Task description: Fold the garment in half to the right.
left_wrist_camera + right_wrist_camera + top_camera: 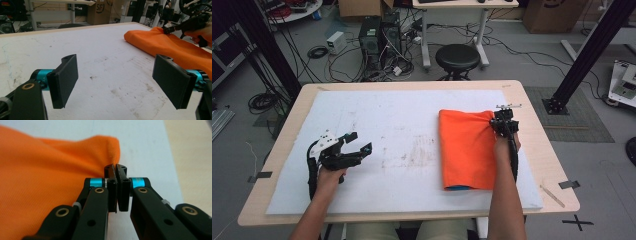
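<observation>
right tool (117,173) pinches the orange cloth's (466,147) far right corner.

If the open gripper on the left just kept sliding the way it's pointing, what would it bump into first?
Probably the folded orange cloth. The left gripper points across bare white mat toward it, jaws open with nothing between them; depth is hard to judge.

You are looking, in the left gripper view, at a brown cardboard box (102,11) standing on the floor beyond the far edge of the table (75,27); it is showing black printed letters reading "SF" on its front; no other writing is coming through legibly anywhere
</observation>
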A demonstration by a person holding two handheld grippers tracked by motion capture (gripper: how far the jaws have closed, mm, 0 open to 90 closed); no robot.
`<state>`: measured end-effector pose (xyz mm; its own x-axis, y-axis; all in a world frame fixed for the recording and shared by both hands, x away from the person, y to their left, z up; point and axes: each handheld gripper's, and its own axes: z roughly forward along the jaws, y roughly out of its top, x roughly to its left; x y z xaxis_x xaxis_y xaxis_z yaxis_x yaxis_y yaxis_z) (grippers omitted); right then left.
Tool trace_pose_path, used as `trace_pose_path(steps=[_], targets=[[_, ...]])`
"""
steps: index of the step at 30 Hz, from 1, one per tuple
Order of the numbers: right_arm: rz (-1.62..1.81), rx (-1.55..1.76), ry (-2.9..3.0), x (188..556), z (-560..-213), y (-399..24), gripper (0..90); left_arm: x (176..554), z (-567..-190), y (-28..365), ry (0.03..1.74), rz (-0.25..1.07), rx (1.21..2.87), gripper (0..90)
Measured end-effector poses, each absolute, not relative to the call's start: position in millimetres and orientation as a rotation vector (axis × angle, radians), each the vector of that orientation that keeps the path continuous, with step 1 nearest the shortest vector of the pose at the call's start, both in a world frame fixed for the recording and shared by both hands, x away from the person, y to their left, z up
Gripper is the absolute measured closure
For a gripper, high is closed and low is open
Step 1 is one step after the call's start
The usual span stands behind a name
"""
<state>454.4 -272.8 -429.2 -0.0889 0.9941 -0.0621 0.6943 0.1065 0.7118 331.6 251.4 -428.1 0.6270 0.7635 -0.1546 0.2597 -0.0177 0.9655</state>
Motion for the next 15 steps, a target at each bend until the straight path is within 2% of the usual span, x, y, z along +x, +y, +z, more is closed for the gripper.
trace_pose_path(steps=[3,6,7,10,15], targets=[[0.736,1.676,1.870,454,-435,-277,86.9,332,-428,251,0.871,0.495,1.585,20.7],[0.813,1.671,1.798,453,-430,-279,66.3,332,-428,250,0.874,0.494,1.584,20.8],[0.864,1.673,1.758,453,-428,-280,62.2,332,-428,250,0.874,0.494,1.584,20.8],[0.939,1.651,1.715,457,-422,-280,55.9,332,-427,250,0.868,0.494,1.588,20.8],[0.864,1.589,1.813,478,-421,-270,47.1,331,-427,251,0.858,0.491,1.592,20.8]])
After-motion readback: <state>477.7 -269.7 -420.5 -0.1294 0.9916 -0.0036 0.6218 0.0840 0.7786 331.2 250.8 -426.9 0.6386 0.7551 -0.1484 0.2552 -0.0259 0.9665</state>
